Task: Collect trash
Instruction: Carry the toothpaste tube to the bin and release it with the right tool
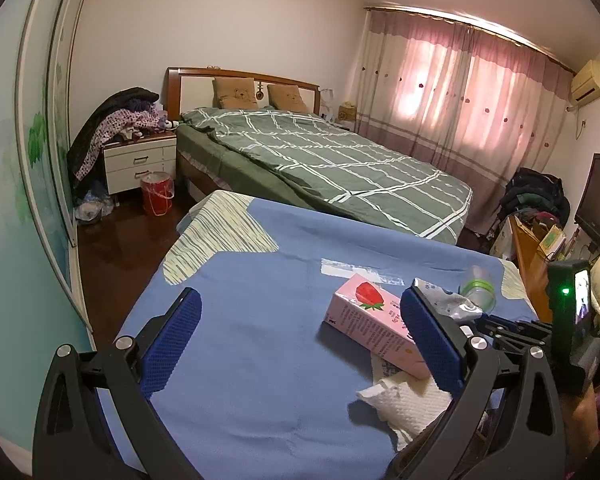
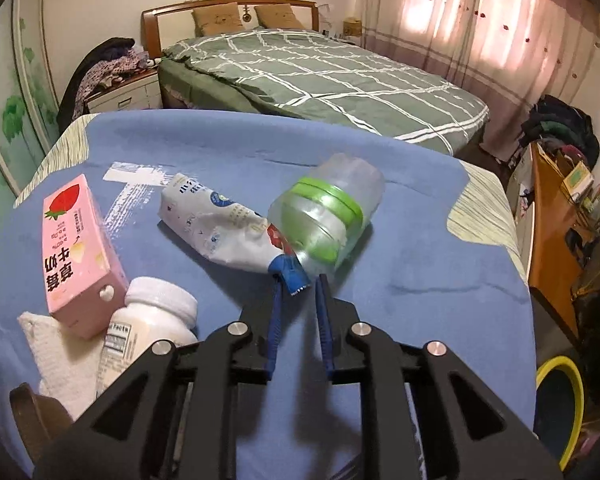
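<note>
In the right wrist view, a pink carton (image 2: 82, 256) and white pill bottle (image 2: 152, 320) lie at lower left; at centre the right gripper (image 2: 299, 284), jaws narrowly apart, has a crumpled pouch (image 2: 220, 220) by its blue end, seemingly mid-pickup beside the clear bottle (image 2: 324, 216). Next likely comes firming the pinch and lifting. The left gripper (image 1: 300, 336) hangs wide open, empty. Bare blue cloth (image 2: 440, 272) lies rightward before the table's edge.
</note>
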The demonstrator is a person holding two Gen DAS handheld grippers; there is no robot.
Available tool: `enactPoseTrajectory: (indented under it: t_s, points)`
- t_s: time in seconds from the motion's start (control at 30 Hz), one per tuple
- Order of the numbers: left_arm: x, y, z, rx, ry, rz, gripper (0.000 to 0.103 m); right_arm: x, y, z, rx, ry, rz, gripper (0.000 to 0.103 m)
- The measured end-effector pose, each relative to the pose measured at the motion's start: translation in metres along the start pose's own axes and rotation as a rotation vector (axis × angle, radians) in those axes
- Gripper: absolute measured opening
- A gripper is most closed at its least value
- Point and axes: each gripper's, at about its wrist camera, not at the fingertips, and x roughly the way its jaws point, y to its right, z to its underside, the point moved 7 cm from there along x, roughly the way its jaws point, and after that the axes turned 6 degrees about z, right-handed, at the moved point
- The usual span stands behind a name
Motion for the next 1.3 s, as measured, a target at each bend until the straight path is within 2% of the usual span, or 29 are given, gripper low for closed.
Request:
enactPoseTrajectory:
  t_s: [0.07, 0.1, 0.13, 0.33, 0.5, 0.63, 0.77, 0.9, 1.13, 1.3]
  points:
    - [0.000, 0.000, 0.000, 0.001, -0.001, 0.000, 0.098, 0.001, -0.004, -0.001, -0.025, 0.002, -0.008, 0.013]
    - [0.000, 0.001, 0.000, 0.003, -0.002, 0.001, 0.098, 0.000, -0.006, -0.001, -0.030, 0.006, -0.016, 0.005]
    - [0.001, 0.001, 0.001, 0.005, -0.004, 0.001, 0.098, -0.001, -0.008, -0.001, -0.034, 0.012, -0.021, 0.004]
    - [0.002, 0.002, 0.001, 0.006, -0.006, 0.001, 0.098, -0.025, -0.007, -0.003, -0.015, 0.065, -0.054, 0.002]
    - [0.002, 0.002, 0.001, 0.007, -0.005, 0.004, 0.098, -0.065, 0.003, -0.004, 0.061, 0.135, -0.075, 0.002]
    - [0.002, 0.006, 0.002, 0.019, -0.004, 0.013, 0.098, -0.098, 0.027, 0.007, 0.155, 0.187, -0.064, 0.002]
    - [0.000, 0.013, 0.004, 0.038, 0.001, 0.031, 0.098, -0.121, 0.069, 0.036, 0.294, 0.200, -0.009, 0.002]
    - [-0.003, 0.024, 0.006, 0.064, 0.006, 0.055, 0.098, -0.133, 0.124, 0.073, 0.431, 0.190, 0.135, 0.002]
    - [-0.011, 0.043, 0.010, 0.119, 0.018, 0.091, 0.098, -0.135, 0.207, 0.132, 0.647, 0.113, 0.383, 0.002]
    - [-0.011, 0.053, 0.015, 0.155, 0.016, 0.112, 0.098, -0.128, 0.244, 0.168, 0.760, 0.063, 0.479, 0.002]
